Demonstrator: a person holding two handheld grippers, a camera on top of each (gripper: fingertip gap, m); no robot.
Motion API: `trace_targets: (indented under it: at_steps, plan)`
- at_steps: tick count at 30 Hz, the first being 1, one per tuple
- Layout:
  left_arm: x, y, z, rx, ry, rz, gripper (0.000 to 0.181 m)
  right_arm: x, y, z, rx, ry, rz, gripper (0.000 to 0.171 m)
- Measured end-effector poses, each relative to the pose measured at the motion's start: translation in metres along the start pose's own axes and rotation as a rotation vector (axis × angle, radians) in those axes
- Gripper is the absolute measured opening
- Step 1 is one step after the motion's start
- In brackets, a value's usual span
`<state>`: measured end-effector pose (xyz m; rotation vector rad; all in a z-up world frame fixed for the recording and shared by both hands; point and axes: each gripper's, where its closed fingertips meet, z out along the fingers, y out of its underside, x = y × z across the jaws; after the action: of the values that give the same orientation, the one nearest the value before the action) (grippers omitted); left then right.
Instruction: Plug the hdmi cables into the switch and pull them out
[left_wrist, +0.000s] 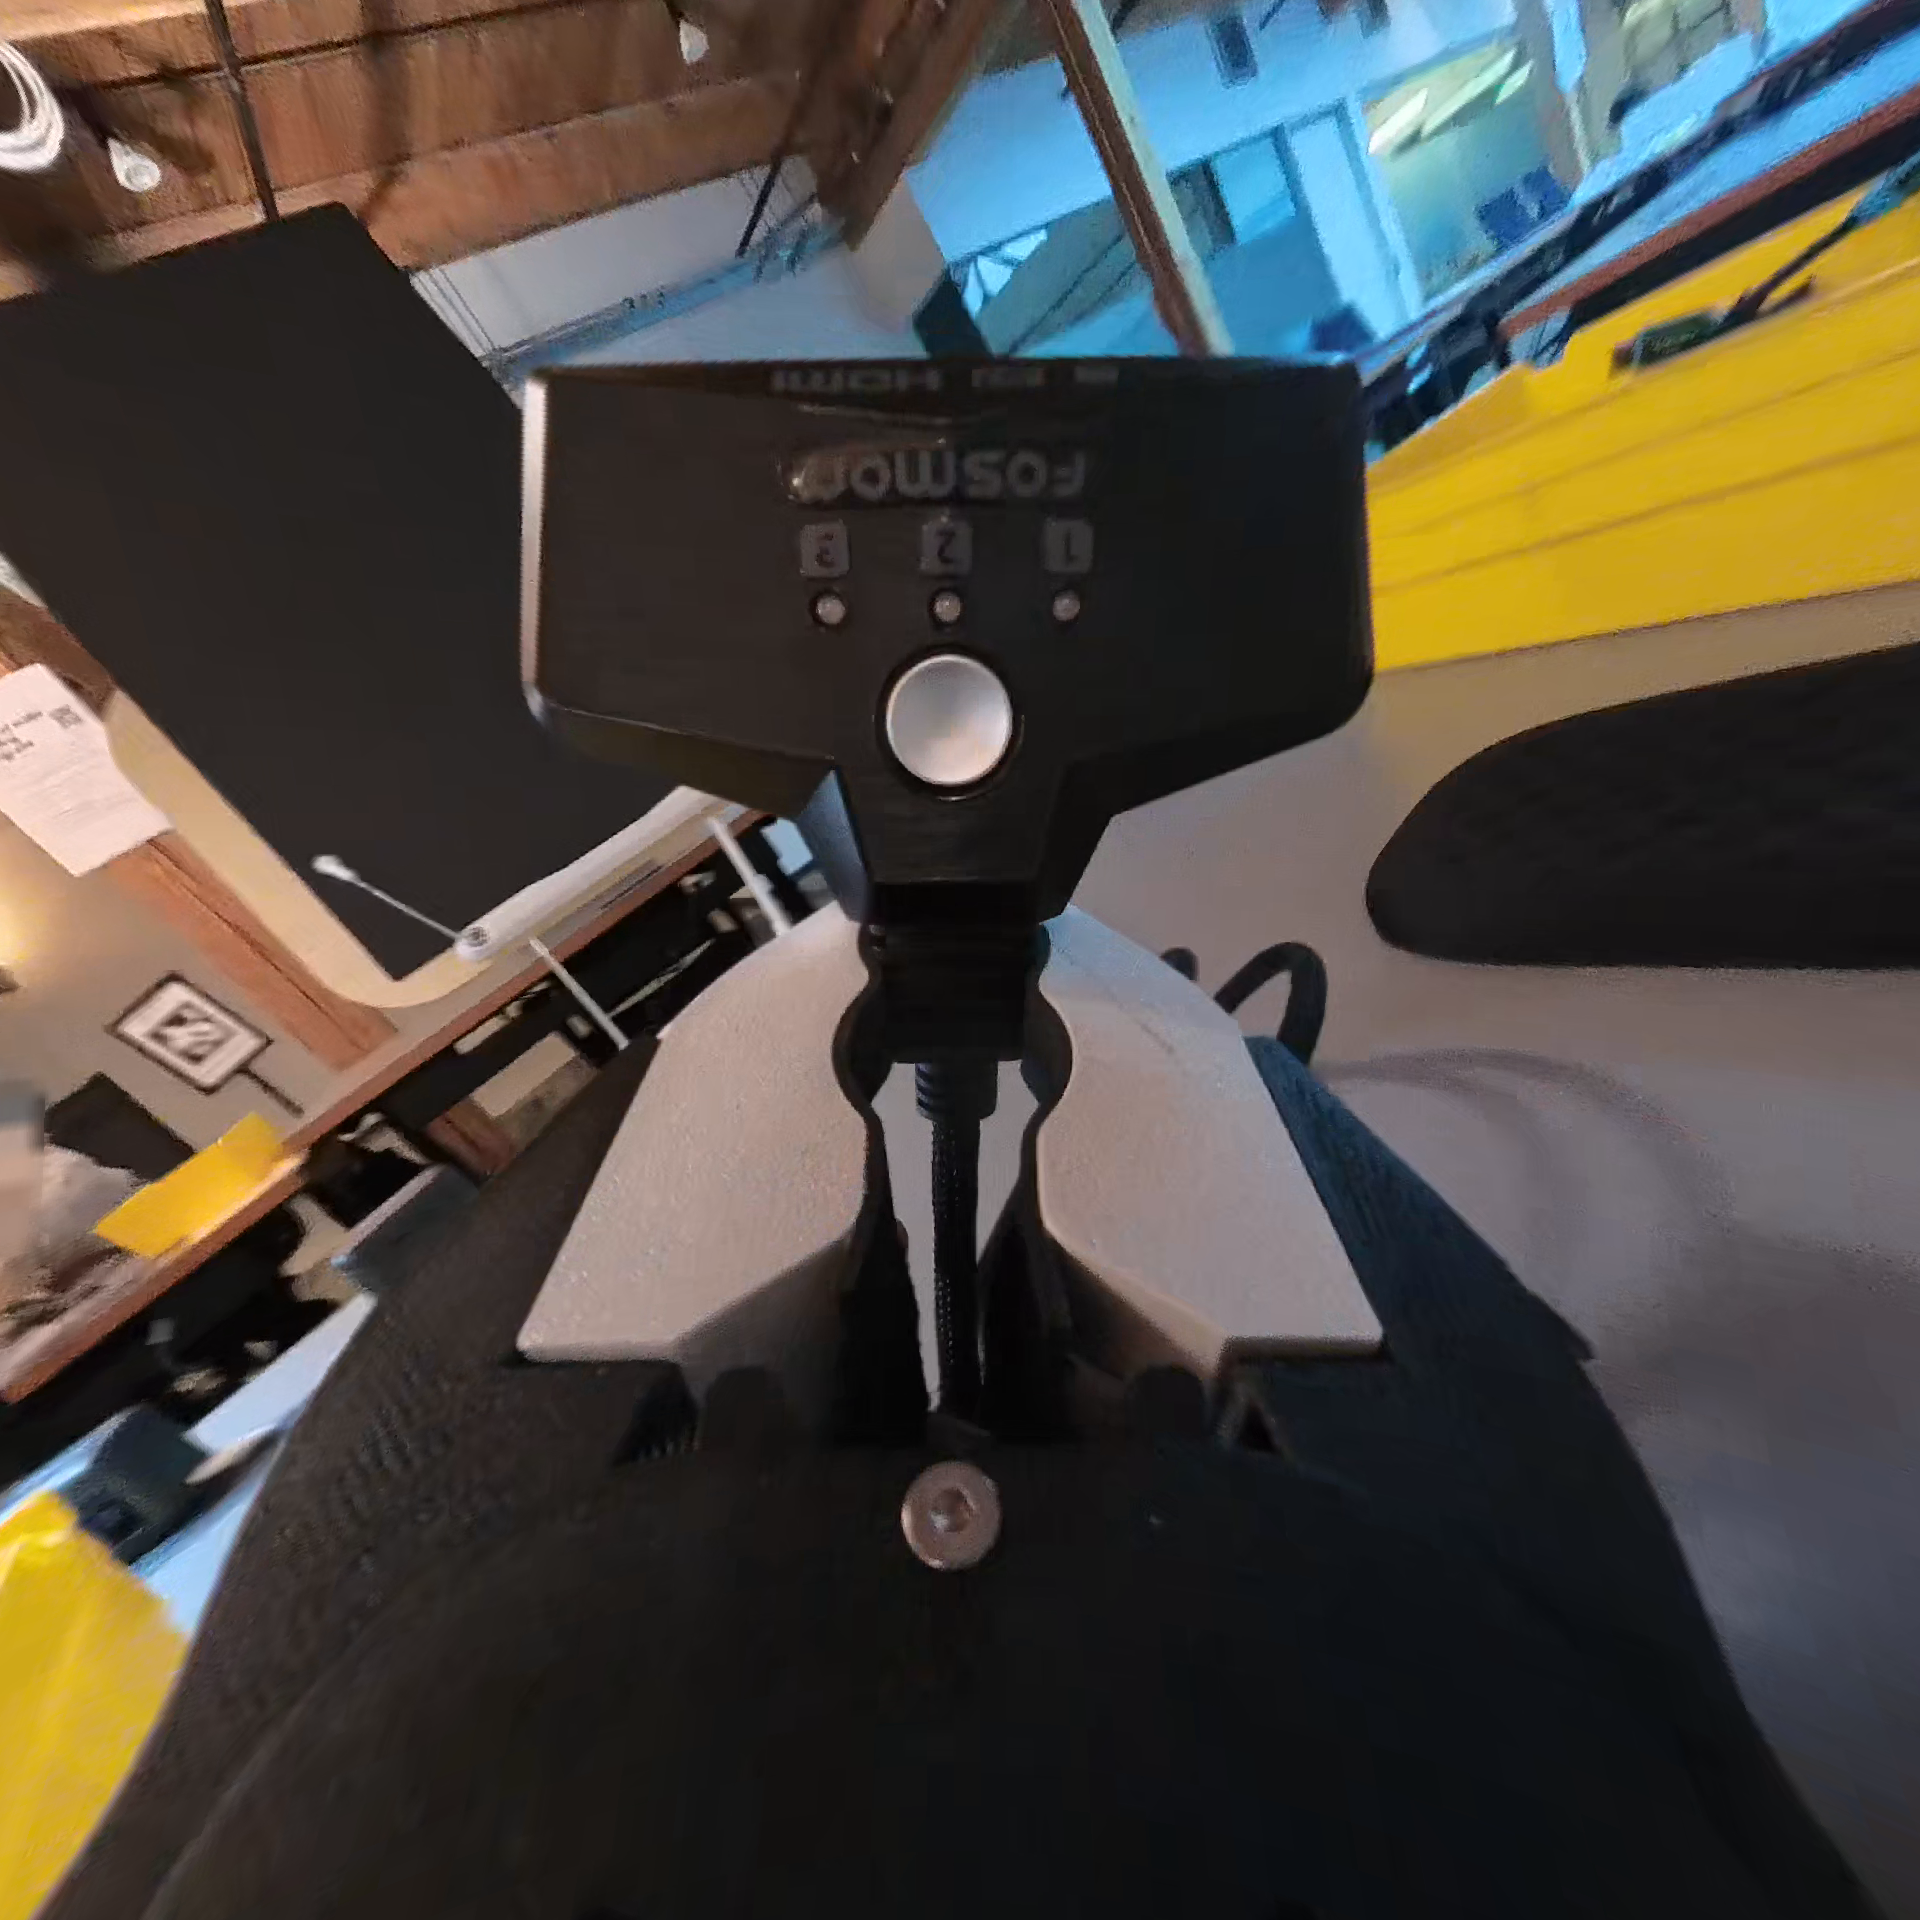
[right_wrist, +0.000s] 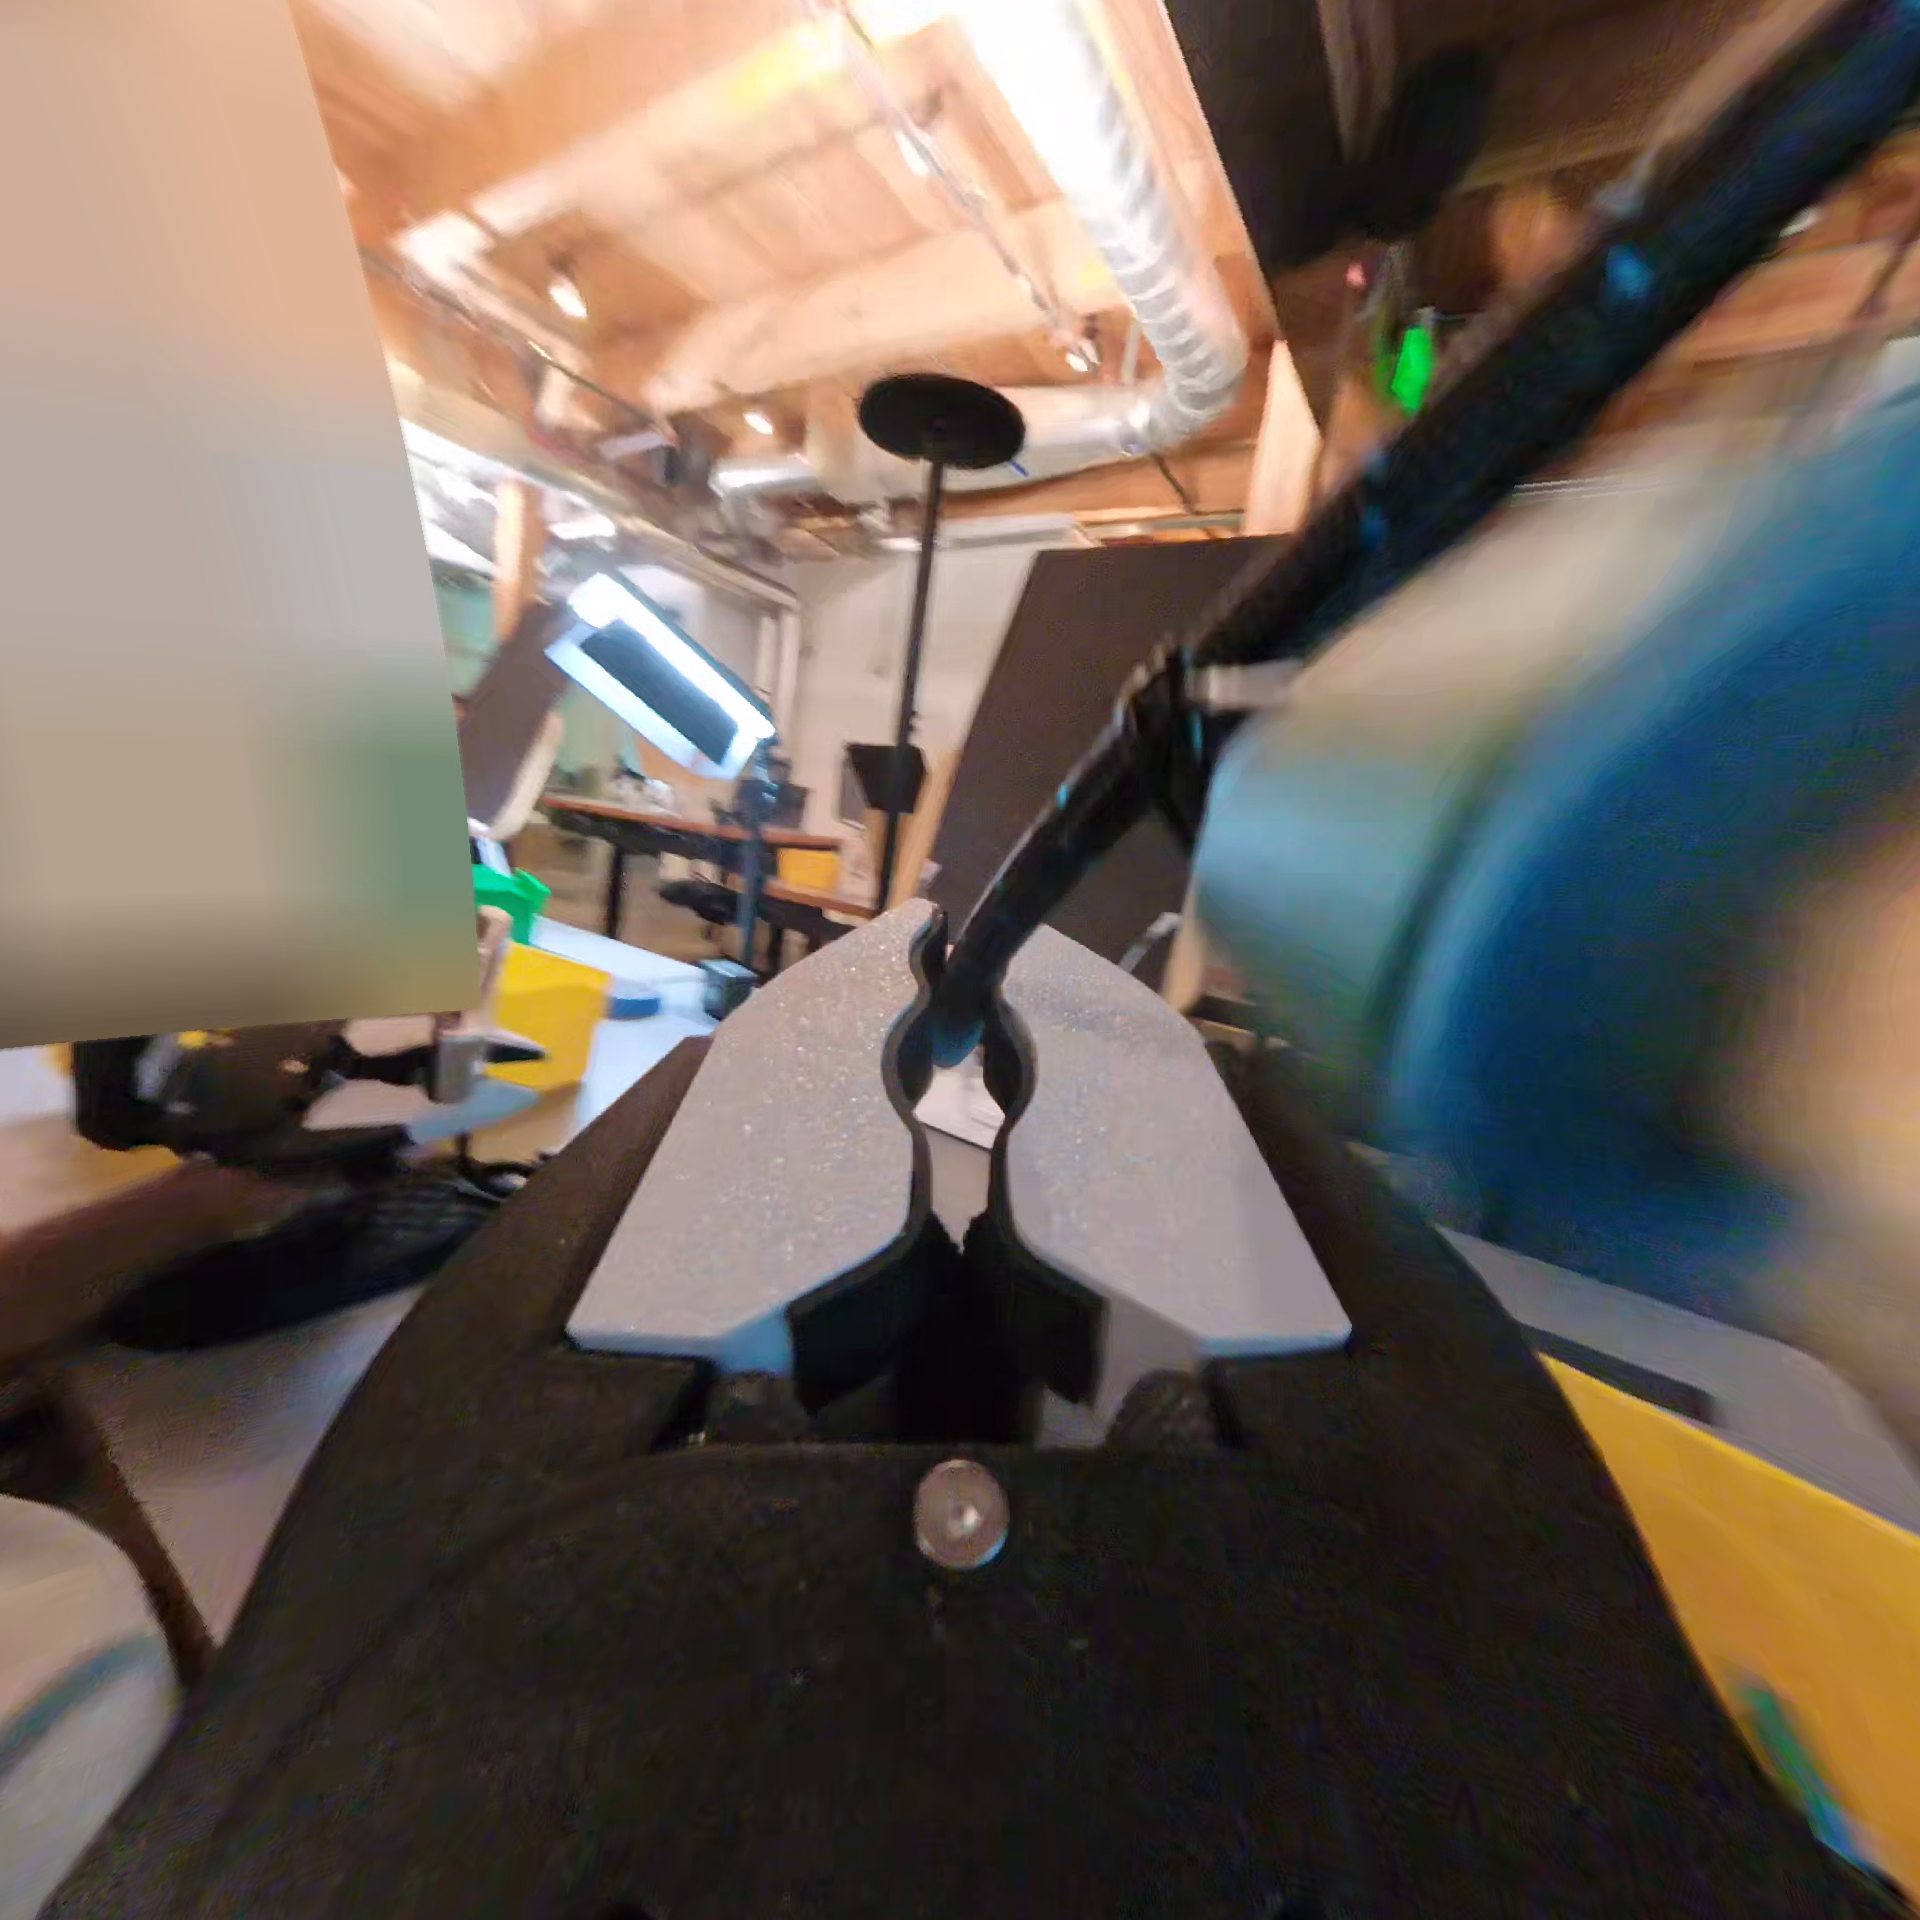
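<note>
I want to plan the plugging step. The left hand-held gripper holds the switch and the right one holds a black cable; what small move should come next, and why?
Probably bring the right hand-held gripper, shut on the black cable, toward the switch. The left hand-held gripper clamps the switch by its neck, lifted off the table; no plug shows at its far edge.

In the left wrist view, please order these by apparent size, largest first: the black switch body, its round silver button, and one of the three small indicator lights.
1. Switch body, by far the largest.
2. Round silver button.
3. Indicator light, the smallest; all three lights look alike.
</note>
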<state>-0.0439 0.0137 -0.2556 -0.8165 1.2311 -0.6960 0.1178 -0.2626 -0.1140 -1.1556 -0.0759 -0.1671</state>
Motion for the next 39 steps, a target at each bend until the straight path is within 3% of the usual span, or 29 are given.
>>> trace_targets:
  at_steps: [3,11,15,19,23,26,28,33,39]
  plan:
    - [-0.004,0.008,-0.002,-0.043,-0.041,0.105,0.021,0.020,0.009,-0.023,-0.161,0.101,-0.077,0.004]
    - [0.003,0.014,0.001,-0.084,-0.021,0.181,0.021,0.099,0.063,-0.079,-0.745,0.610,-0.402,0.004]
    - [0.009,0.018,0.004,-0.113,-0.008,0.243,0.021,0.115,0.079,-0.100,-0.964,0.679,-0.538,0.005]
    - [0.006,0.017,0.002,-0.102,-0.017,0.221,0.021,0.133,0.081,-0.124,-1.200,0.674,-0.968,0.005]
    - [0.004,0.016,0.002,-0.096,-0.024,0.212,0.021,0.151,0.084,-0.128,-1.208,0.697,-1.319,0.003]
    - [0.004,0.016,0.002,-0.097,-0.024,0.216,0.021,0.164,0.099,-0.132,-1.228,0.736,-1.382,0.004]
    - [0.004,0.016,0.002,-0.097,-0.025,0.214,0.021,0.164,0.113,-0.128,-1.220,0.671,-1.409,0.004]
    - [0.004,0.016,0.002,-0.096,-0.024,0.208,0.021,0.159,0.127,-0.113,-1.202,0.517,-1.167,0.004]
    - [0.005,0.016,0.003,-0.098,-0.025,0.214,0.021,0.183,0.152,-0.106,-1.326,0.403,-0.973,0.015]
